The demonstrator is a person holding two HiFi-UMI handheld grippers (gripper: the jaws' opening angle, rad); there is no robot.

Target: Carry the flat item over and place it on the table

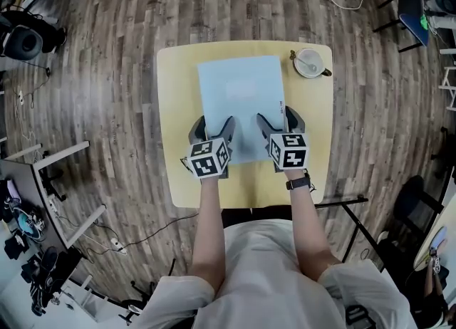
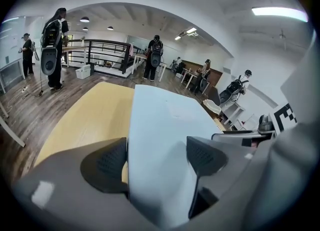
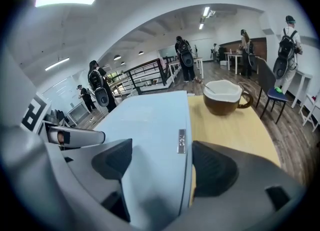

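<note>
The flat item (image 1: 241, 100) is a pale blue rectangular slab lying flat on the yellow table (image 1: 178, 171). My left gripper (image 1: 211, 132) stands open astride the slab's near left edge, one jaw over the bare table and the other over the slab. My right gripper (image 1: 279, 122) is open too, astride the near right edge. In the left gripper view the slab (image 2: 160, 125) runs away between the wide-apart jaws of the gripper (image 2: 157, 160). In the right gripper view the slab (image 3: 150, 125), with a small label on its edge, lies between the spread jaws of the gripper (image 3: 162, 167).
A brown cup (image 1: 310, 63) with white contents stands at the table's far right corner, close to the slab (image 3: 225, 96). Wooden floor surrounds the table. Desks and cables lie at the left (image 1: 43, 199), chairs at the right. Several people with backpacks stand far off.
</note>
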